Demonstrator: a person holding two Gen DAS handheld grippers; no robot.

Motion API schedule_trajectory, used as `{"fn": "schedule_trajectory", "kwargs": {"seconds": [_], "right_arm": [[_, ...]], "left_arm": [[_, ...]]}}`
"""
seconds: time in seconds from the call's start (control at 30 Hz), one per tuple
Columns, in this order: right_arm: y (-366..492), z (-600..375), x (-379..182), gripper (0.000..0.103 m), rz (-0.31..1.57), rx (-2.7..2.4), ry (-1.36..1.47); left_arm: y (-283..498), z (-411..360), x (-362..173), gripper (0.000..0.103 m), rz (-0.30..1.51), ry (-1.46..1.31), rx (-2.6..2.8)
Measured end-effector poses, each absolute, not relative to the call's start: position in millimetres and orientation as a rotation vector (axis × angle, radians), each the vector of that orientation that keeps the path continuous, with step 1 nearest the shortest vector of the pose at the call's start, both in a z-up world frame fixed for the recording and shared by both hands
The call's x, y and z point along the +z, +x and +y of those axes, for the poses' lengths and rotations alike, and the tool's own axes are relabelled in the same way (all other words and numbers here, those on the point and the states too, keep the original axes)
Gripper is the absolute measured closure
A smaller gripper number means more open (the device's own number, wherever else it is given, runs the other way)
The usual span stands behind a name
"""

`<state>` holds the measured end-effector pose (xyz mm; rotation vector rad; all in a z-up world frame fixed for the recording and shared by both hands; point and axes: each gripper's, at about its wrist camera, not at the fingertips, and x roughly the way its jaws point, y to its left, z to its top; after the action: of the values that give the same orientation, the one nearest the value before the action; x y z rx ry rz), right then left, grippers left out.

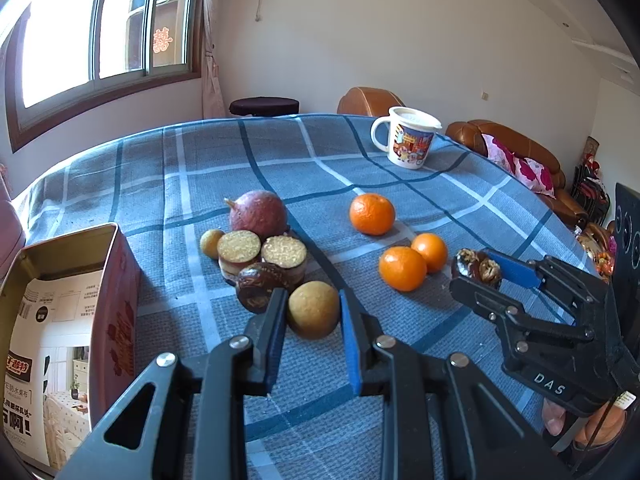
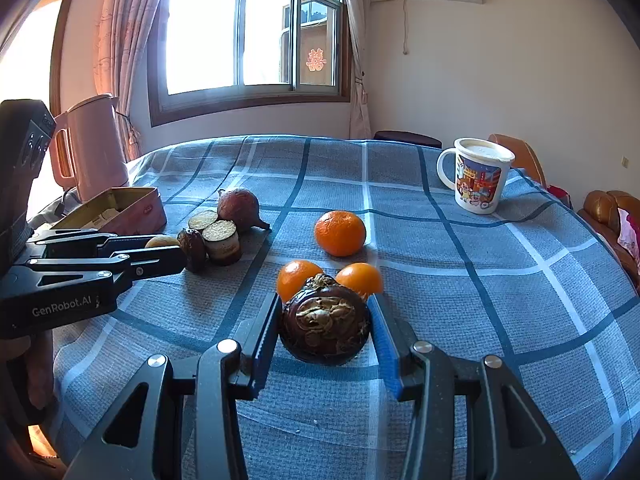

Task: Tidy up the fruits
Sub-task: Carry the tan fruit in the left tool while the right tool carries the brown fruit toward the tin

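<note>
Holding a tan round fruit (image 1: 313, 312) between the closed fingers of the left gripper (image 1: 312, 300), pads pressing on both sides. Probably kept there for carrying to the open tin box (image 1: 114, 240), which stands left of those fingers.

Holding a dark wrinkled fruit (image 2: 325, 328) between the fingers of the right gripper (image 2: 324, 299), clamped at its widest part, apparently clear of the counter (image 1: 200, 160). Likely meant for the dark fruits grouped ahead of the left fingers.

Just past the right fingers: two oranges (image 2: 298, 278) (image 2: 360, 278) close together, a third orange (image 2: 340, 233) farther ahead. Sorted by kind already, it seems.

Just ahead-left of the left fingers: another dark fruit (image 1: 258, 286), nearly touching the left finger, then two cut brown rounds (image 1: 239, 247) (image 1: 284, 252), a small tan fruit (image 1: 211, 243) and a red-purple fruit (image 1: 258, 212) behind. Tight pile, so easy to knock when swinging toward the tin.

Far beyond the fingers: a lidded mug (image 1: 410, 142) and a pink kettle (image 2: 96, 144), well clear of both paths.
</note>
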<state>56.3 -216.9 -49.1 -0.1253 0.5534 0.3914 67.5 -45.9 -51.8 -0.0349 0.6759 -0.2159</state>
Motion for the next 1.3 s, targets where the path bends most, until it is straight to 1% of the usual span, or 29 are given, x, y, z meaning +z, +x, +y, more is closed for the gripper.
{"fn": "schedule_trajectory", "kwargs": {"seconds": [1.3], "right_arm": [[36, -220, -42, 0.057, 0.408, 0.389, -0.139]], "left_arm": [[50, -39, -40, 0.076, 0.56, -0.058, -0.193]]}}
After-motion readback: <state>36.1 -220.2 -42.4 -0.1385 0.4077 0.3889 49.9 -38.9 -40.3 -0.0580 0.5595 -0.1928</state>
